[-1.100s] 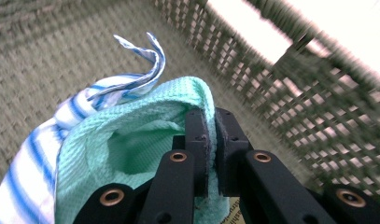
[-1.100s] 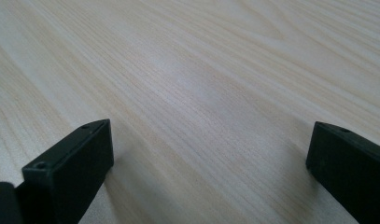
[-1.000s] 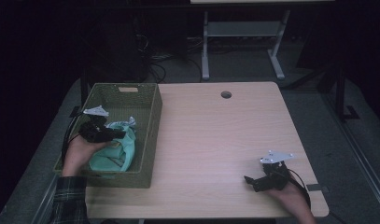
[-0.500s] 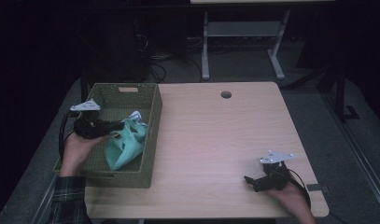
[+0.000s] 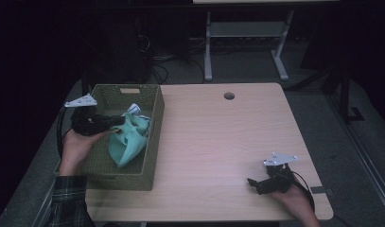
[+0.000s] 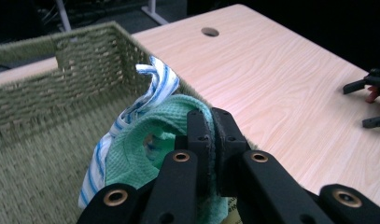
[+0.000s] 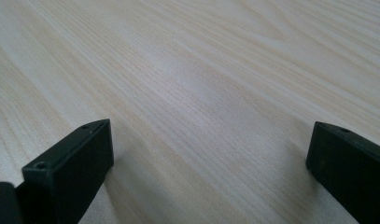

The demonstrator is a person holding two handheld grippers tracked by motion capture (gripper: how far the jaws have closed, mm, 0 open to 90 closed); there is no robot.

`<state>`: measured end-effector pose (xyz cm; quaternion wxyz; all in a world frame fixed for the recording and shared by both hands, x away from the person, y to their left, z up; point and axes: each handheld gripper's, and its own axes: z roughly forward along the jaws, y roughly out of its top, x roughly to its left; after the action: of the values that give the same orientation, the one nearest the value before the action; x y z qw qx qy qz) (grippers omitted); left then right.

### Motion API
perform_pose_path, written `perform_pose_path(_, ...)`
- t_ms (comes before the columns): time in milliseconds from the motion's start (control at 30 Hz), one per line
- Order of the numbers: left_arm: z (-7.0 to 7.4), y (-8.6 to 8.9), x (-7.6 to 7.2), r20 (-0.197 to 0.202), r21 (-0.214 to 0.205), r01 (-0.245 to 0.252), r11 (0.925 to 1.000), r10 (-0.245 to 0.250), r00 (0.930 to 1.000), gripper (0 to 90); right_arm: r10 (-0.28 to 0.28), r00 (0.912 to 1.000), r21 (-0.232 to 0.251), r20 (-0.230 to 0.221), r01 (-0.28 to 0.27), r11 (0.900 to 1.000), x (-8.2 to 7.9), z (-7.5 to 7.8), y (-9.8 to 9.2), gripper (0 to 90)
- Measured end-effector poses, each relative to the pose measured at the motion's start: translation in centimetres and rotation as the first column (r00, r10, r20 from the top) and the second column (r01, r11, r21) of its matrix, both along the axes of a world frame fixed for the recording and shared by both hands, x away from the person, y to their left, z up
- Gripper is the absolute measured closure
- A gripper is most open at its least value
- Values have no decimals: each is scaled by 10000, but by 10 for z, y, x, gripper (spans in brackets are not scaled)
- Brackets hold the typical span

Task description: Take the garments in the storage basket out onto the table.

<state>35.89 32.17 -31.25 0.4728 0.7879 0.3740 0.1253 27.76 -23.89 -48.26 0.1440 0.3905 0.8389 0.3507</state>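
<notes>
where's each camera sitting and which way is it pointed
High view: fixed above the person's side, facing forward and down on the table; both forearms, the left gripper and right gripper show.
Left gripper view: rides the left gripper, looking along its shut jaws at the green cloth over the basket.
Right gripper view: rides the right gripper, looking along open jaws at bare tabletop.
Shared: high and left gripper views both show basket, cloth and right gripper.
</notes>
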Motion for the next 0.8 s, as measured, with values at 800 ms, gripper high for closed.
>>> perform_pose_path(800,44,-12,-1,736,-560,130,9983,-88,9973,865,-117,9999,19,-28,117,9999,0,0,0,3)
